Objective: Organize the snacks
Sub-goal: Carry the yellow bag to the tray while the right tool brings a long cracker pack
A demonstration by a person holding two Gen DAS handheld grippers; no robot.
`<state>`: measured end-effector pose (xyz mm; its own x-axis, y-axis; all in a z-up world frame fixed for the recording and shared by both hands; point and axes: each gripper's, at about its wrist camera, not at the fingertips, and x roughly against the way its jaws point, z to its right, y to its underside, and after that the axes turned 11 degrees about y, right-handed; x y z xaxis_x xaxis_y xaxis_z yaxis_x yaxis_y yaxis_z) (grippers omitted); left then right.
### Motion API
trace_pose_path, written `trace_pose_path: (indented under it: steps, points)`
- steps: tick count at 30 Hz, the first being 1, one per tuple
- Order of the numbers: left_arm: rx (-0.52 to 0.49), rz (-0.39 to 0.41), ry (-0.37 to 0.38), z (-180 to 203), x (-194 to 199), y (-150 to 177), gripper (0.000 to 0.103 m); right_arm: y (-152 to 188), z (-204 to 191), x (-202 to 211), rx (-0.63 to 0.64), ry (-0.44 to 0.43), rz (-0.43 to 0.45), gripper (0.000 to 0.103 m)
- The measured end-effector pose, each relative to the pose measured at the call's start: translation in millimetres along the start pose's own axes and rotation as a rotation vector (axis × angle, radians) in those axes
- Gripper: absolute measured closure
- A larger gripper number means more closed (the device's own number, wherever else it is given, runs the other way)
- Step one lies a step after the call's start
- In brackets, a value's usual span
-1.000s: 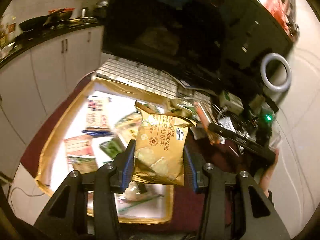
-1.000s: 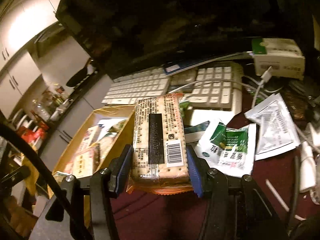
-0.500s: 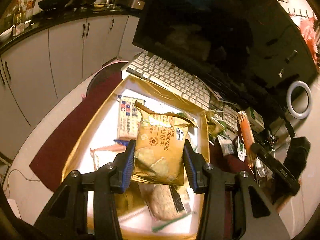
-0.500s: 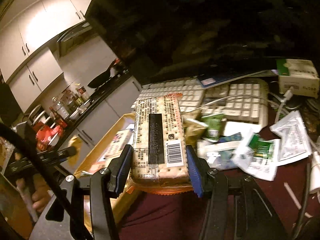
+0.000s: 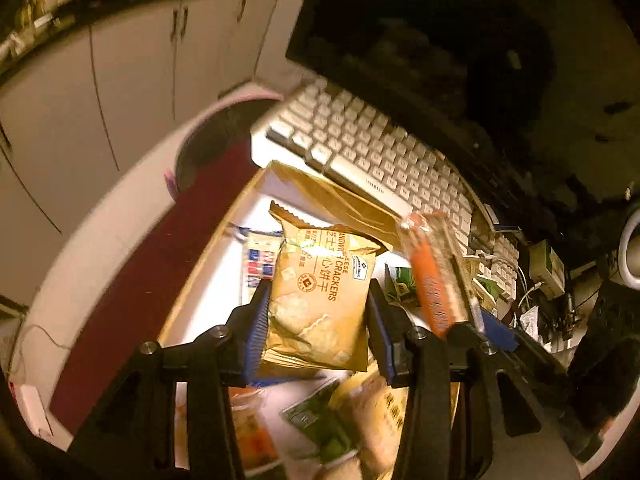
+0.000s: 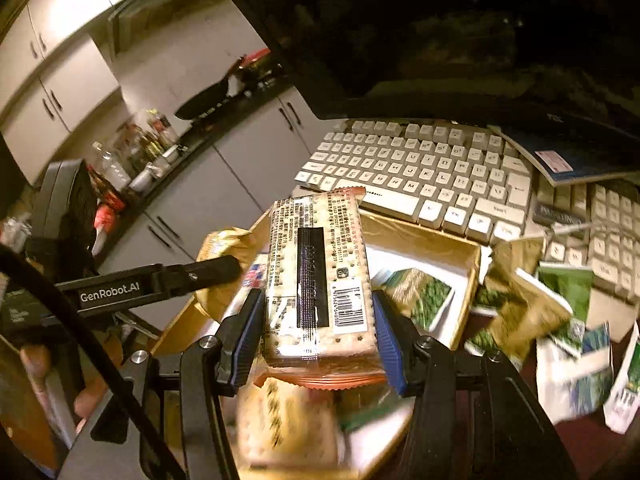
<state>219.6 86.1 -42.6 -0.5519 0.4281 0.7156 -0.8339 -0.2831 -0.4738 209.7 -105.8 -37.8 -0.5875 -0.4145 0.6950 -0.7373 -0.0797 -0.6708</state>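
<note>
My left gripper point(image 5: 318, 320) is shut on a gold cheese-cracker bag point(image 5: 320, 300), held upright over the gold box point(image 5: 200, 268) with its white floor. Just to its right hangs the long orange-edged cracker pack point(image 5: 436, 276). In the right wrist view, my right gripper point(image 6: 320, 332) is shut on that cracker pack point(image 6: 320, 276), barcode side up, above the same box point(image 6: 474, 264). The left gripper's black finger point(image 6: 188, 276) and the gold bag point(image 6: 224, 248) show at the left of that view. Several snack packets lie in the box.
A white keyboard point(image 5: 380, 156) lies right behind the box, under a dark monitor point(image 5: 440, 40). Loose green and white packets point(image 6: 560, 300) are scattered on the dark red mat right of the box. A hand point(image 6: 36, 364) grips the left tool. Kitchen cabinets point(image 5: 120, 80) stand at the left.
Both grippers have travelled with their packs to above the box. The right one came from the loose packets on the mat and now hangs beside the left one. Neither grip has changed.
</note>
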Motion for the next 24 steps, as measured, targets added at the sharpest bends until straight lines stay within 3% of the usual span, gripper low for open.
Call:
trace_pose_path:
  steps: [7, 16, 20, 24]
  points:
    - [-0.033, -0.027, -0.038, 9, -22, -8, 0.056, 6, 13, -20, -0.016, 0.045, -0.013, 0.050]
    - [-0.039, -0.083, -0.064, 13, -46, -9, 0.056, 14, 15, -17, -0.011, 0.036, -0.004, 0.049]
    - [-0.037, -0.102, -0.058, 12, -46, -8, 0.051, 14, 17, -15, -0.026, 0.012, -0.008, 0.048]
    - [-0.038, -0.074, -0.048, 10, -36, -7, 0.043, 15, 19, -7, -0.028, -0.017, -0.004, 0.048]
